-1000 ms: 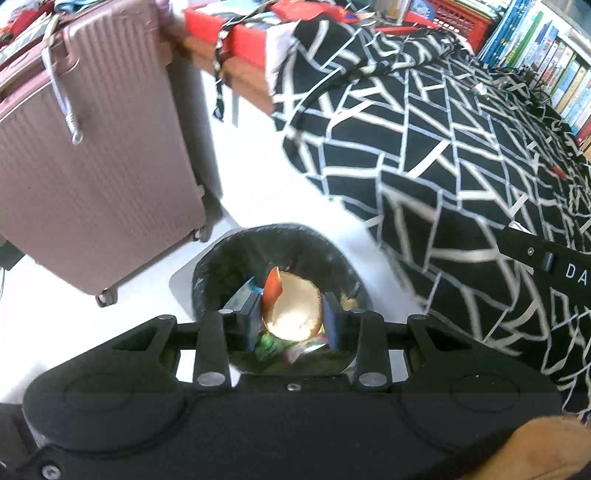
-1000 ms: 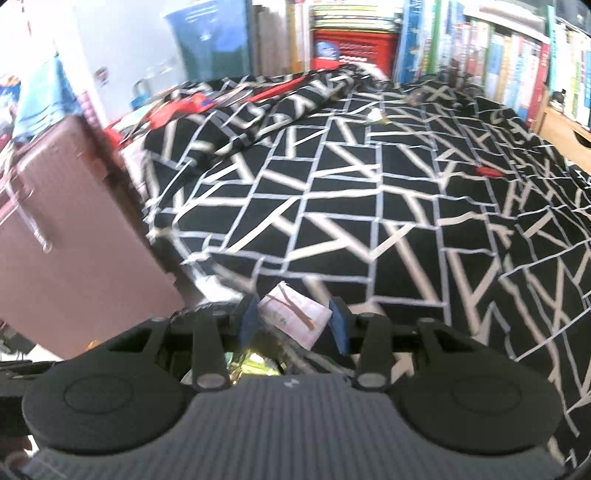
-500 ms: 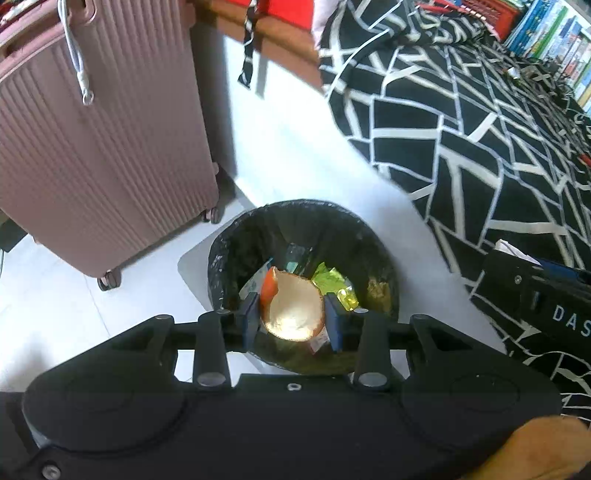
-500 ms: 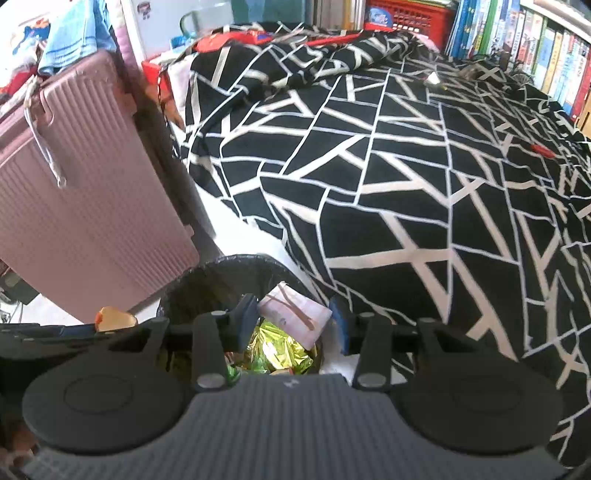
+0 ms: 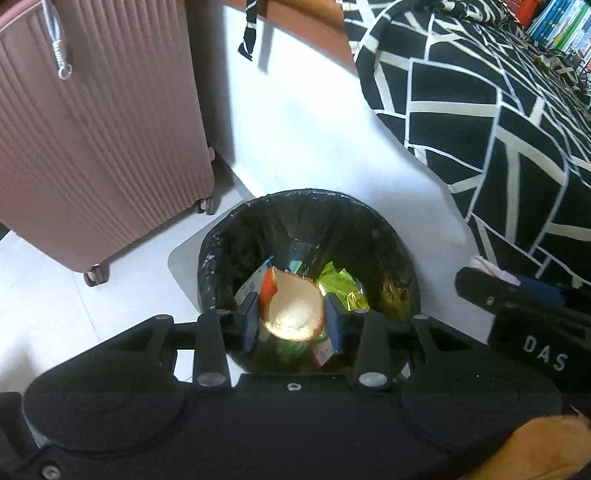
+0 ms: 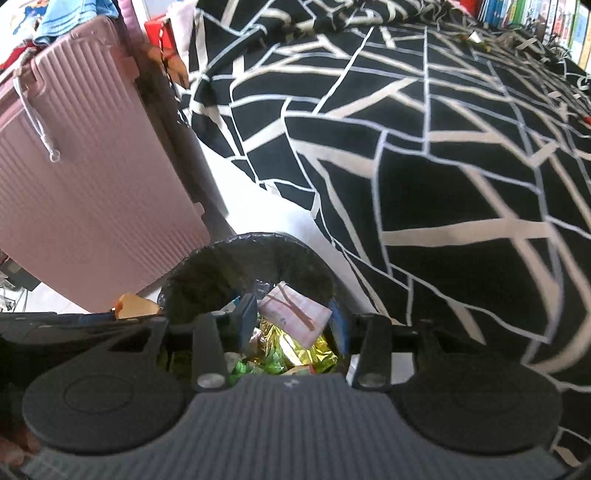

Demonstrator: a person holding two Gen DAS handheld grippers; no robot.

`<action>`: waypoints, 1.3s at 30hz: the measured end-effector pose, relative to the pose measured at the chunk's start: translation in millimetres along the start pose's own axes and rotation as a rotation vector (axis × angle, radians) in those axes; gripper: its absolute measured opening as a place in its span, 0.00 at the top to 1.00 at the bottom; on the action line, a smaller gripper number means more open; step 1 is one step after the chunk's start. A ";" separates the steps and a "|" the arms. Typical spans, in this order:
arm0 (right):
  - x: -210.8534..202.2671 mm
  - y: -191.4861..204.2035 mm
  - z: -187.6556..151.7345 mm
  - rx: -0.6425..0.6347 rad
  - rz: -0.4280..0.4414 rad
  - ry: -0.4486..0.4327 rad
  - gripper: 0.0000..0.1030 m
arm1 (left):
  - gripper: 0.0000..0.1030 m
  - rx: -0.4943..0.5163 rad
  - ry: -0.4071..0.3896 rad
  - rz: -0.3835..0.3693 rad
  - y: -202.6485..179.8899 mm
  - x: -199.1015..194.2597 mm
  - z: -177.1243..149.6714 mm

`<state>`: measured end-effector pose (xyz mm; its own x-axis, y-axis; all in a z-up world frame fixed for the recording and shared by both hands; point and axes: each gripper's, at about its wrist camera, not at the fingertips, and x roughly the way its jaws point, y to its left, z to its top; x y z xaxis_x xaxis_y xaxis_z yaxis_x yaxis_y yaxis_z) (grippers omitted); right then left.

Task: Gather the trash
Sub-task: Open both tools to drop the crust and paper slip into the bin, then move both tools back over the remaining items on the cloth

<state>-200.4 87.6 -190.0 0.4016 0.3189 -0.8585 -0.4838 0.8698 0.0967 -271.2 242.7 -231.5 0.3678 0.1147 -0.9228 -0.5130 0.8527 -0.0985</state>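
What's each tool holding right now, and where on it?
Left tool: a piece of orange peel, pinched across its sides. Right tool: a folded pink wrapper, gripped at its opposite edges.

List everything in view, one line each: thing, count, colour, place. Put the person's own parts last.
trash bin: one, black liner, on the floor between suitcase and bed
wrappers in the bin: several, green, gold and blue-white, at the bottom
suitcase: one, pink, ribbed, upright left of the bin
bedspread: one, black with white lines, right of the bin
books: a row, mixed colours, beyond the bed
floor: white
peel: one, orange outside, pale inside, clamped in the left gripper over the bin
paper packet: one, white-pink with brown streaks, clamped in the right gripper over the bin
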 end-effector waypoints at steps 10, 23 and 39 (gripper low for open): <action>25.4 -3.0 9.3 0.069 0.000 0.006 0.24 | 0.31 -0.025 0.015 0.028 3.7 27.0 21.0; 1.2 -4.5 21.7 0.068 0.014 -0.005 0.21 | 0.17 -0.050 0.015 0.002 11.5 2.6 31.8; -123.1 -38.6 62.8 0.118 -0.040 -0.172 0.20 | 0.19 0.186 -0.170 -0.047 -60.4 -125.5 71.2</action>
<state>-182.3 38.4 -56.4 0.5505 0.3345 -0.7649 -0.3748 0.9177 0.1316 -231.1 213.1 -83.2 0.5212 0.1439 -0.8413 -0.3464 0.9365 -0.0545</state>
